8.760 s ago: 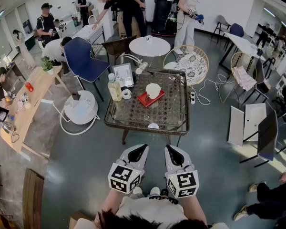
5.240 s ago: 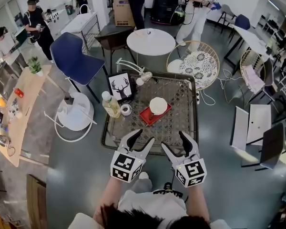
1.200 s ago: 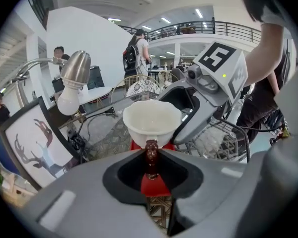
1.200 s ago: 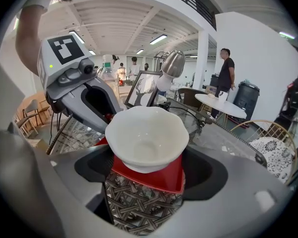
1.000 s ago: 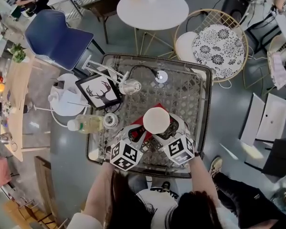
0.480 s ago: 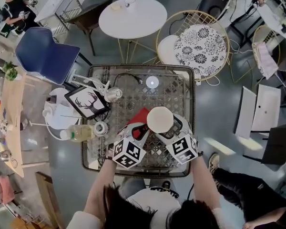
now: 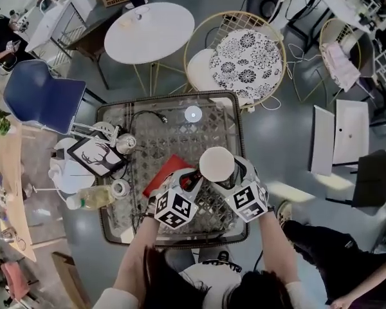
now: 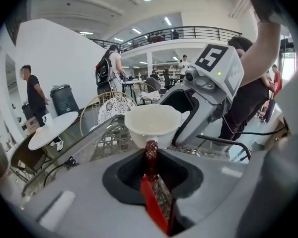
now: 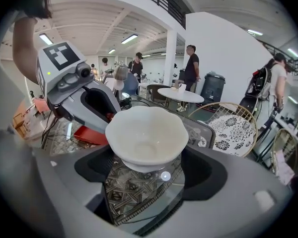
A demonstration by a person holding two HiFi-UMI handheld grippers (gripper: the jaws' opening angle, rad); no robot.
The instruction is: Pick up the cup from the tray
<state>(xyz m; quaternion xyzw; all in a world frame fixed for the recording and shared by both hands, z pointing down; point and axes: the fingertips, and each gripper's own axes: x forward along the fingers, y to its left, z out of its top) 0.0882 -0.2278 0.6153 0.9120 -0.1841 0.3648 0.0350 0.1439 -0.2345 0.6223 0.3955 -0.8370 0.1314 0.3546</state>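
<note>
cup lifted off the tray

the right gripper (image 7: pixel 225 172) is clamped round the white cup (image 7: pixel 217 163), in the air above the table (image 7: pixel 180 126) near its front edge, just beside the red tray (image 7: pixel 162 174). the left gripper (image 7: pixel 188 177) pinches the tray's rim. the pick-up looks done; next, keep the cup level.

Bright ceiling lights, sharp centres, strong fisheye warp, edges perhaps blurred.

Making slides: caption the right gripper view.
Right gripper holds the white cup over the glass table; left gripper clamps the red tray.
</note>
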